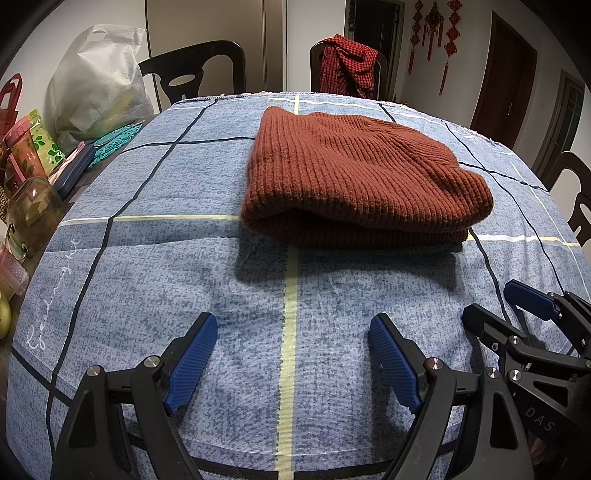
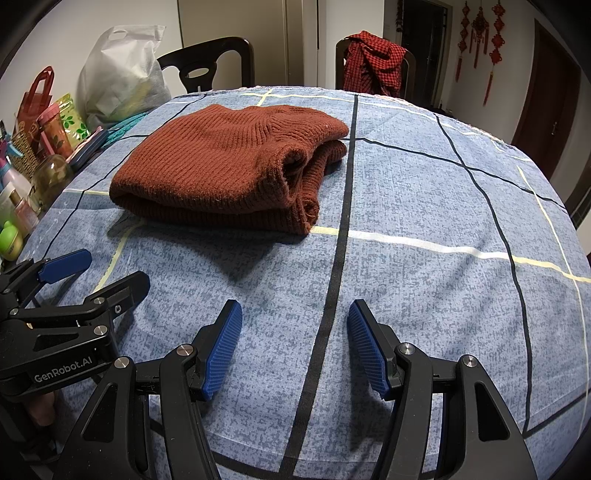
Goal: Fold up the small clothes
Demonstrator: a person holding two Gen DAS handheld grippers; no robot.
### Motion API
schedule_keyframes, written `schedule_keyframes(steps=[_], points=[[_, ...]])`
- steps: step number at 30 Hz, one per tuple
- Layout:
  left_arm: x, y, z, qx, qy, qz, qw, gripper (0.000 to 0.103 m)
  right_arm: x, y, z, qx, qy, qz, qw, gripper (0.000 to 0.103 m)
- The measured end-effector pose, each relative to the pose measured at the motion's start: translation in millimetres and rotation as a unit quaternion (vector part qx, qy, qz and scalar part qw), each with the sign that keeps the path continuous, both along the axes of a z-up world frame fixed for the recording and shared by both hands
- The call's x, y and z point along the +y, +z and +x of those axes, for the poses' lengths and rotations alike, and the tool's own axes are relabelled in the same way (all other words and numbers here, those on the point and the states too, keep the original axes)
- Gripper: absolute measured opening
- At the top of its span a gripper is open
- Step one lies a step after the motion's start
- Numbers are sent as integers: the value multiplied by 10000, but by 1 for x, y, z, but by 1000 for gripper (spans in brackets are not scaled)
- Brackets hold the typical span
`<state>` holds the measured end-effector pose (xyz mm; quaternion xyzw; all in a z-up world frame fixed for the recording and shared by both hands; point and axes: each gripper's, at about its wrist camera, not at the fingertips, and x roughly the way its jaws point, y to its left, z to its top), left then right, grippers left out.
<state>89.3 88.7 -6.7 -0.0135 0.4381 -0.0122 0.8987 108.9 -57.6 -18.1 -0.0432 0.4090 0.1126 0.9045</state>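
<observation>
Sweater (image 1: 354, 173) folded, long axis across the table — both grippers' jaws wide, empty.

Bare tablecloth (image 1: 184, 258) ahead — folded sweater (image 1: 354, 173) beyond

Behind the bench's (image 1: 155, 280) far edge stand 2 dark chairs (image 1: 192, 74), one draped with a red checked cloth (image 1: 347, 66), against pale walls (image 1: 310, 40) with red knot ornaments (image 1: 432, 33) beside a dark door (image 1: 506, 77).

Rust-brown ribbed knit sweater (image 1: 354, 173), folded into a thick, layered rectangle. Lies flat on blue checked cloth, rolled cuff (image 2: 295, 166) showing at its right edge.
</observation>
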Motion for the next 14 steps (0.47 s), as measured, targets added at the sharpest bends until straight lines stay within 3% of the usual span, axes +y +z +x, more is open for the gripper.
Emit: schedule_keyframes(steps=[14], points=[[-1,0,0,3,-7,-2,10000,87,0,0,0,1,0,2,10000,61]])
